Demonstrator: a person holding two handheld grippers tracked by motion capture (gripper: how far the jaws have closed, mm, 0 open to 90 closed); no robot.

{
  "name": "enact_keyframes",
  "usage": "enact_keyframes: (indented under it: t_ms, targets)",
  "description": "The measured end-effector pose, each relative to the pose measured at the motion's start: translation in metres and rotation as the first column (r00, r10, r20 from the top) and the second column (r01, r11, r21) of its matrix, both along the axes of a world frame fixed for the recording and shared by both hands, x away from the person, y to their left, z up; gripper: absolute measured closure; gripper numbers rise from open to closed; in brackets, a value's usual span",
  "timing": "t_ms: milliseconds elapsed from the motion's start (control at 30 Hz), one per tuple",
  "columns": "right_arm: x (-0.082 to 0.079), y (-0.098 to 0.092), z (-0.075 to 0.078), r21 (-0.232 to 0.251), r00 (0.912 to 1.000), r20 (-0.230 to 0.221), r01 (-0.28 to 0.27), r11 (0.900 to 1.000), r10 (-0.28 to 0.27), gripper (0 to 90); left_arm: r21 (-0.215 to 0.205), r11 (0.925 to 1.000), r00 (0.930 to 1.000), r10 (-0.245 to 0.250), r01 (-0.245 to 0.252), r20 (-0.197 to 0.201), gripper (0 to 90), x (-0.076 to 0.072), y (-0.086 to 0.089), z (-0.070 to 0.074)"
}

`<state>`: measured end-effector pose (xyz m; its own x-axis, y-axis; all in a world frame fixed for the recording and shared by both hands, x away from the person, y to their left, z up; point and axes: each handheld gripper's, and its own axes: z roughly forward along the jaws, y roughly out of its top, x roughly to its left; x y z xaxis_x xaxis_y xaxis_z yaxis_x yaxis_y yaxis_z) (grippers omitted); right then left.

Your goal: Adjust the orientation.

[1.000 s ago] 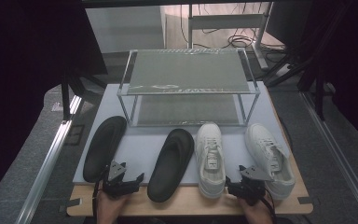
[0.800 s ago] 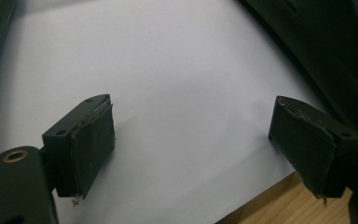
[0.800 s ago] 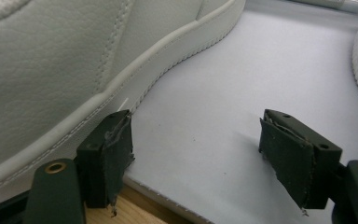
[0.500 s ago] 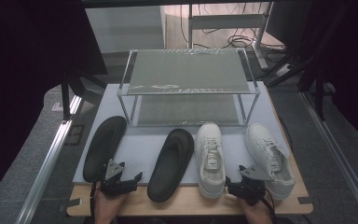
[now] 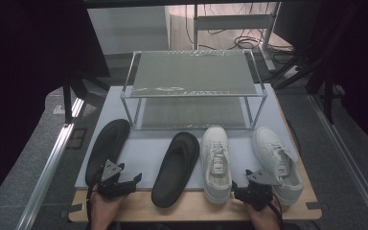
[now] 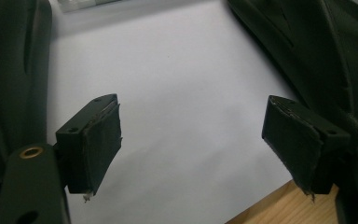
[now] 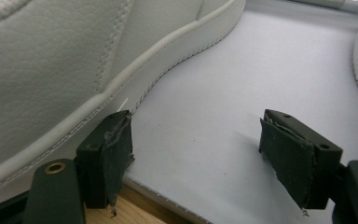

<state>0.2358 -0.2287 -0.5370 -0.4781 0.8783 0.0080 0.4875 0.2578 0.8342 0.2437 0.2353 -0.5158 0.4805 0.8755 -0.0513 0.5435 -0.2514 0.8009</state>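
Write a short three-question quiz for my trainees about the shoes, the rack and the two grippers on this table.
1. True or false: a shoe lies on the top shelf of the rack.
2. How many black slippers, such as the left slipper, lie on the mat?
3. Which shoe lies next to the right gripper? A) middle slipper B) inner sneaker C) none

Key: 1 false; 2 two; 3 B. Both the left gripper and the right one are open with nothing between the fingers.
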Motion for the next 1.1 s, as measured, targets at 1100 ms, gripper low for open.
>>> enact_keyframes:
  t_ms: [1100]
  targets:
    - [0.000, 0.000, 0.000, 0.000, 1.0000, 0.000, -0.001, 1.000, 0.001, 25.2, 0.001, 0.9945, 0.9945, 0.104, -0.104, -0.013, 37.5, 0.033, 0.056, 0.024]
